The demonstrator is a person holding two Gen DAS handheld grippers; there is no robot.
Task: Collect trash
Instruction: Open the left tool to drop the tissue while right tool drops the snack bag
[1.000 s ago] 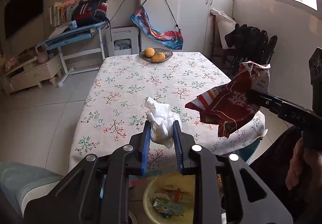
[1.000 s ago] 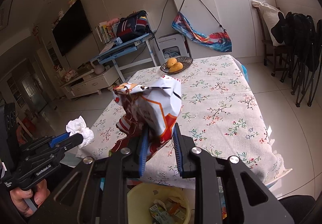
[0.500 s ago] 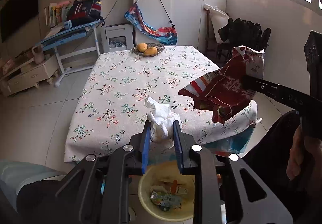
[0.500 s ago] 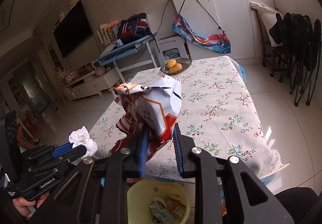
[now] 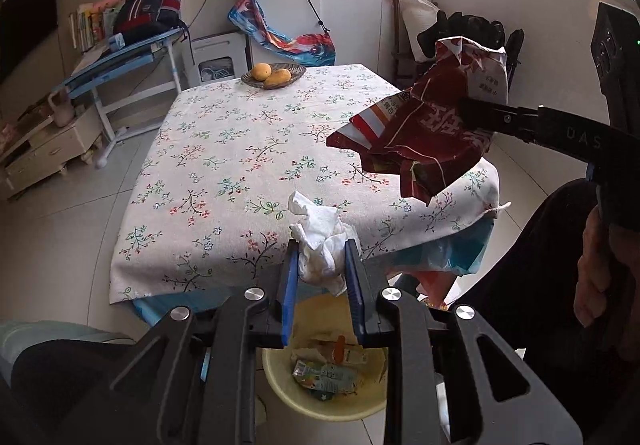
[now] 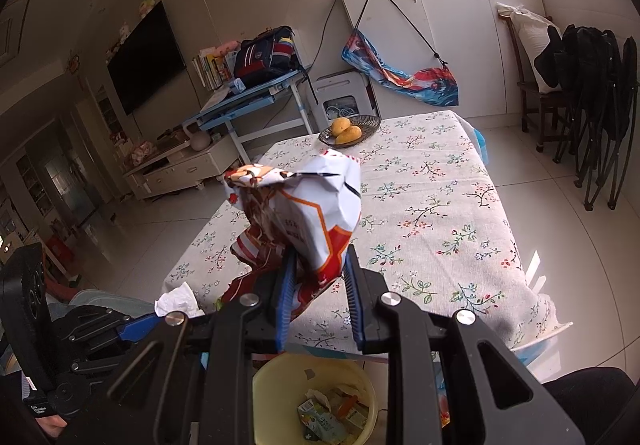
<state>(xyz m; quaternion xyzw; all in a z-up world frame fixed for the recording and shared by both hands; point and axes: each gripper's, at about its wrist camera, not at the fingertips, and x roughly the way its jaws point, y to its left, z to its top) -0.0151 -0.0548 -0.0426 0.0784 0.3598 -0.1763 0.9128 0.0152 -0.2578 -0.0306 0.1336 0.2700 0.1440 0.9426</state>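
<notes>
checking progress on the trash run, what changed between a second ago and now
The left gripper, shut on the crumpled tissue, has drawn back from the table and sunk, so the yellow bin shows more fully beneath it. Nothing was let go or newly taken. The right gripper kept its place, shut on the red snack bag; the fruit bowl is unmoved.

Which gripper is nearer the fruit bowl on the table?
Right. The right gripper holds its wrapper over the table, toward the fruit bowl; the left gripper sits lower, off the near edge.
</notes>
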